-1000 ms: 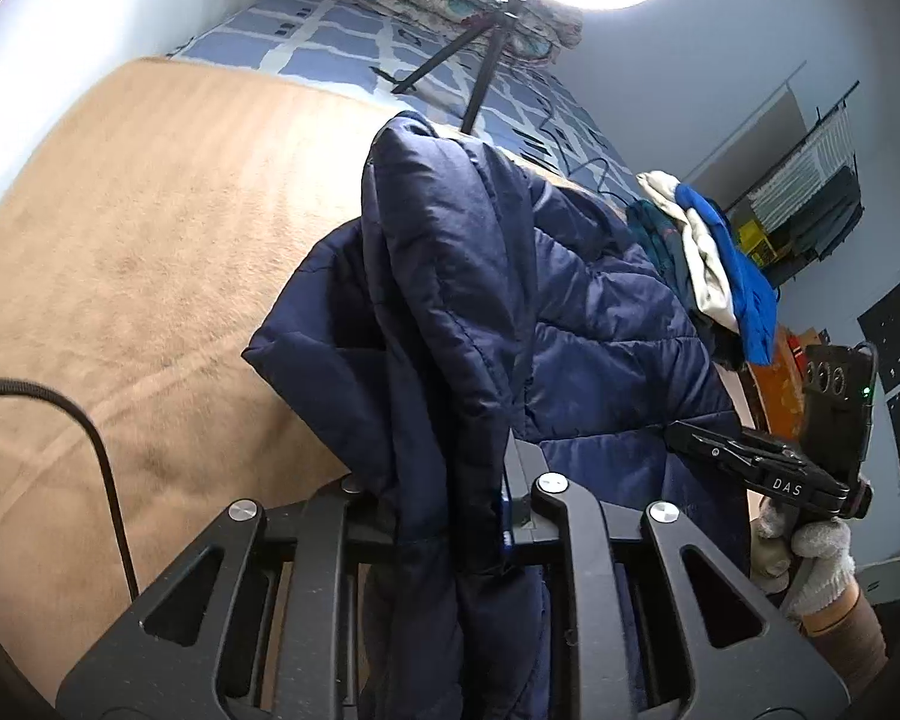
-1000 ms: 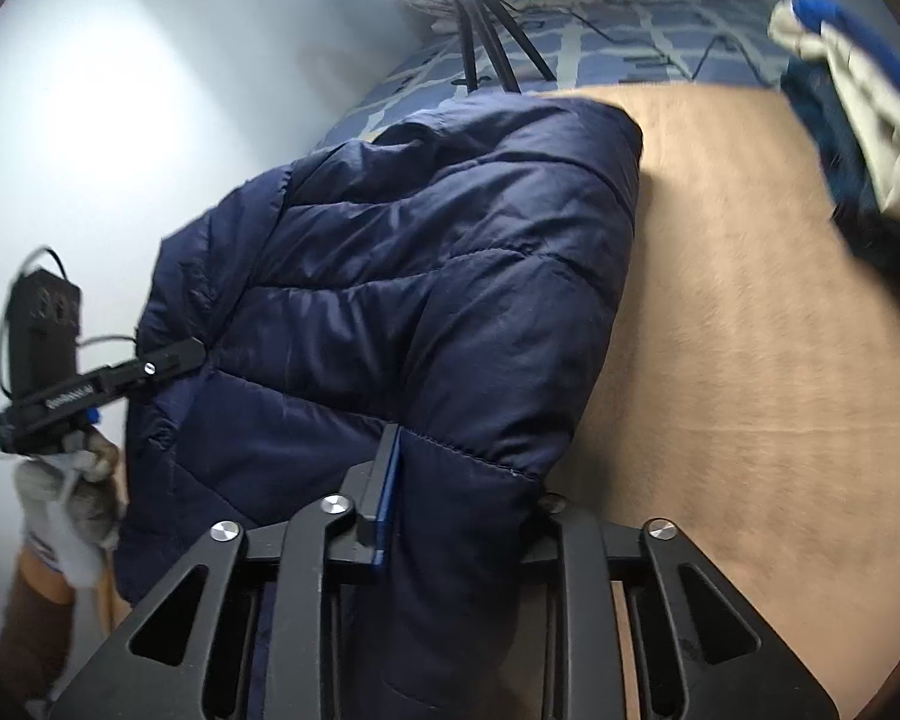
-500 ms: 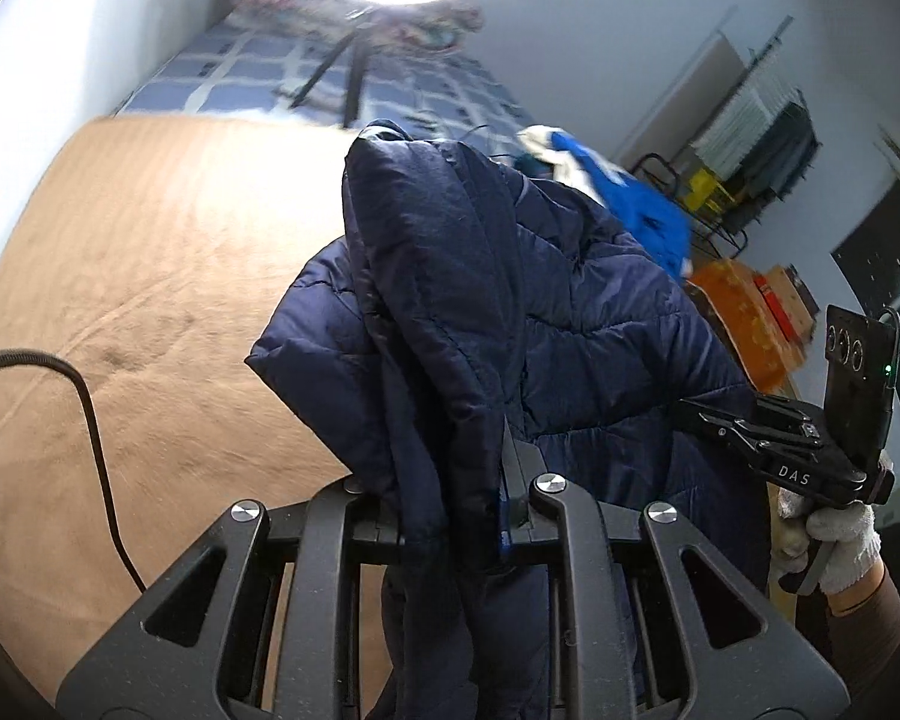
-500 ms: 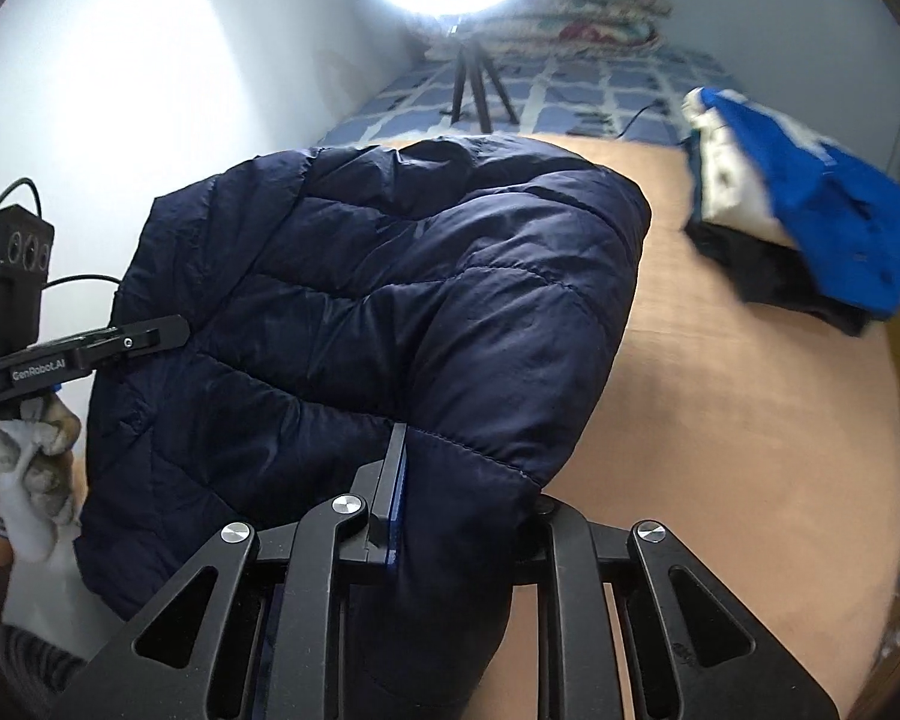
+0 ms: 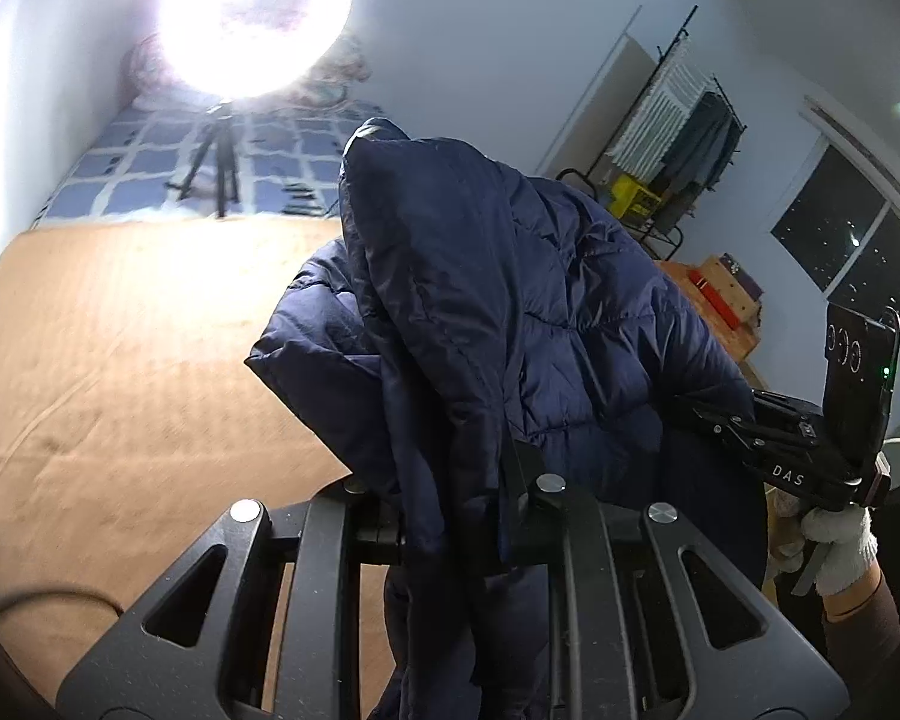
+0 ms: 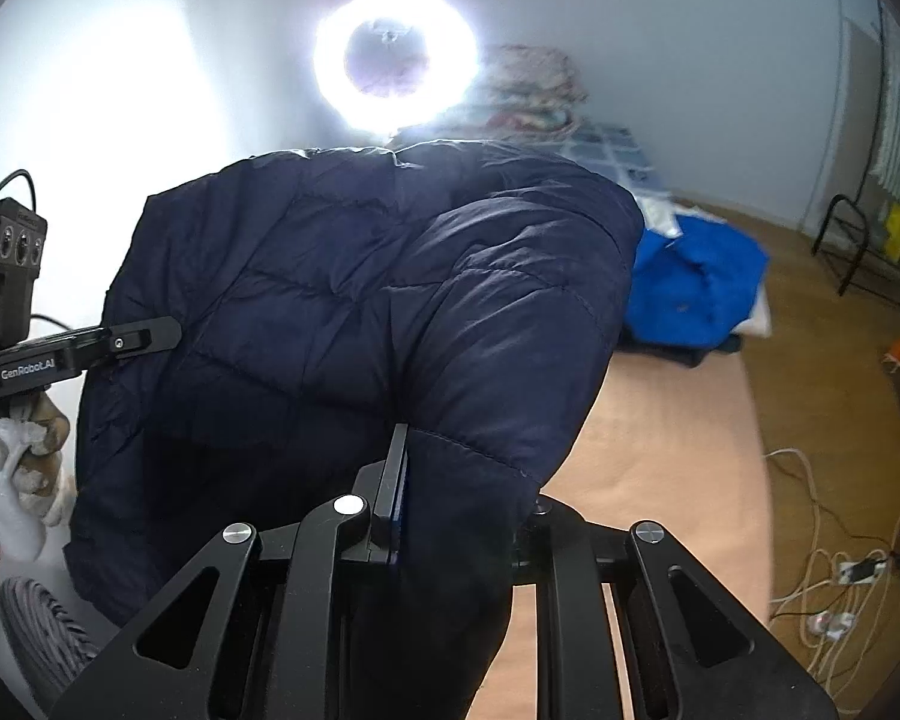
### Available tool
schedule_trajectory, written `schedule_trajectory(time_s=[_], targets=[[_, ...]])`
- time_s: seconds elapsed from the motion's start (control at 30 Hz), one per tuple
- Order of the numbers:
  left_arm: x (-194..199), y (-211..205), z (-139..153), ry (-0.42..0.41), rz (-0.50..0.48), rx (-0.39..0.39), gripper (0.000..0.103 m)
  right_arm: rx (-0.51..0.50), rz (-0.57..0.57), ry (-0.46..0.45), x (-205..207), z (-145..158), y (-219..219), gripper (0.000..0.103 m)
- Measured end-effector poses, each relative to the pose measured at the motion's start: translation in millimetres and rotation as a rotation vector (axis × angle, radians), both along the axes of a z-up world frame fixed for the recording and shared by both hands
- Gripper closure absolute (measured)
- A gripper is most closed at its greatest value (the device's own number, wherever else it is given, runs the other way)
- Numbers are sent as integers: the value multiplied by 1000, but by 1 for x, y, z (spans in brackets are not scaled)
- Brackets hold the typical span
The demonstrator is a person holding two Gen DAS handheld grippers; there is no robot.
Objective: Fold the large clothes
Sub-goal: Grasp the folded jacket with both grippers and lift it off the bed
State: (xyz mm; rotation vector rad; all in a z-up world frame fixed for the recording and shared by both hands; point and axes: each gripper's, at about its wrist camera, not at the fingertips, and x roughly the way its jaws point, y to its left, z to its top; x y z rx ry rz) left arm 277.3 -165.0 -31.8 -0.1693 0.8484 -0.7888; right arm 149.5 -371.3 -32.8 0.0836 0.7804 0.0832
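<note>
A navy puffer jacket hangs in the air over the tan blanket on the bed. My left gripper is shut on a bunched fold of it, and the cloth drapes down over the fingers. My right gripper is shut on another edge of the jacket, whose quilted bulk hides the right finger. Each view also shows the other gripper at the jacket's far side: the right gripper held by a white-gloved hand, the left gripper by a gloved hand.
A glaring ring light on a tripod stands on the blue patterned bedding at the bed's head. A pile of blue and white clothes lies on the blanket. A drying rack, orange boxes and floor cables are to the right.
Both grippers have risen and carried the jacket up off the blanket. The views now tilt higher, with the ring light and the room's right side in sight.
</note>
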Motion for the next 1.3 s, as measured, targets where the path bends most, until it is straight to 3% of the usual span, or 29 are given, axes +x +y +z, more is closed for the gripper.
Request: schedule_trajectory(time_s=[0.27, 0.83, 1.1, 1.3], targets=[[56, -72, 3, -6, -28, -27, 85, -28, -38, -22, 29, 12, -63, 87], [201, -248, -14, -123, -90, 20, 85, -79, -187, -56, 159, 2, -203, 87], [248, -292, -8, -165, -65, 15, 85, -118, -204, -77, 211, 4, -230, 88], [283, -315, -24, -132, -39, 14, 85, -114, -203, -73, 240, -10, -249, 88]])
